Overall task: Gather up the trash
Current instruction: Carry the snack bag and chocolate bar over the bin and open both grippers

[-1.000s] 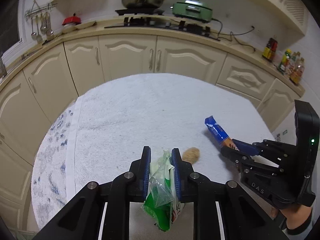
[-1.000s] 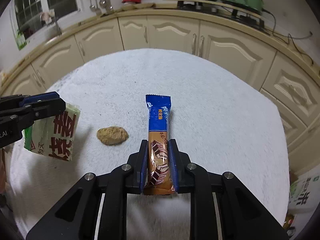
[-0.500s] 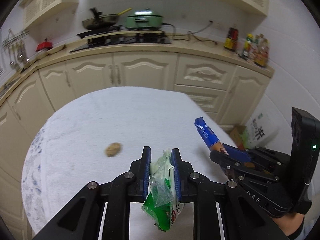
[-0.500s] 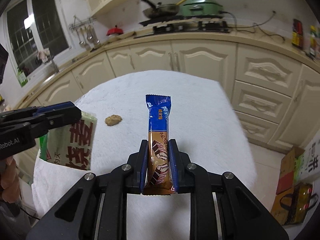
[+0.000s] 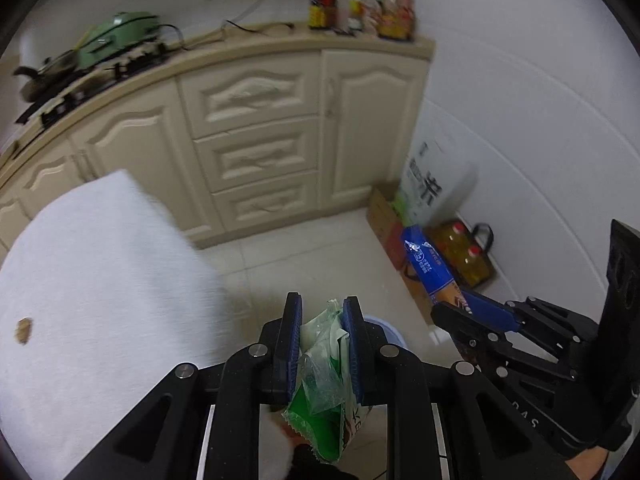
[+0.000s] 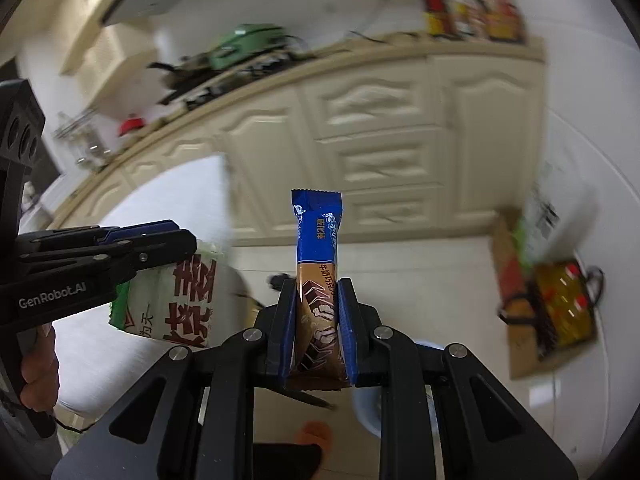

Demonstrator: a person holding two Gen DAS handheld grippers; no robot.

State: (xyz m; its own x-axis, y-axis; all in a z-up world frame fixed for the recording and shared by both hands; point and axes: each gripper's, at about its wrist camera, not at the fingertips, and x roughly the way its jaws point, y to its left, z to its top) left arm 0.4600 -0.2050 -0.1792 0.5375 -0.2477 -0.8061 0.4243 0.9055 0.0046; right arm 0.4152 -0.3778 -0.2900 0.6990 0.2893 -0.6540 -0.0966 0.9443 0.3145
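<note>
My left gripper (image 5: 320,312) is shut on a green and white snack bag (image 5: 324,380); that bag also shows in the right wrist view (image 6: 176,300). My right gripper (image 6: 317,292) is shut on a blue and brown wafer wrapper (image 6: 318,248), which also shows in the left wrist view (image 5: 430,268). Both are held in the air over the floor, to the right of the white-clothed table (image 5: 92,280). A brown crumb (image 5: 24,330) lies on the table at far left. A pale blue bin rim (image 5: 394,336) peeks out below the left gripper, mostly hidden.
Cream cabinets (image 5: 256,148) stand behind. A cardboard box (image 5: 386,220), a rice bag (image 5: 432,188) and oil bottles (image 5: 468,256) sit on the floor by the white wall. A foot in an orange slipper (image 6: 314,434) is below the right gripper.
Both grippers have swung right, off the table, with their wrappers still held. The table and crumb have slid to the left of view; floor and a bin rim now show.
</note>
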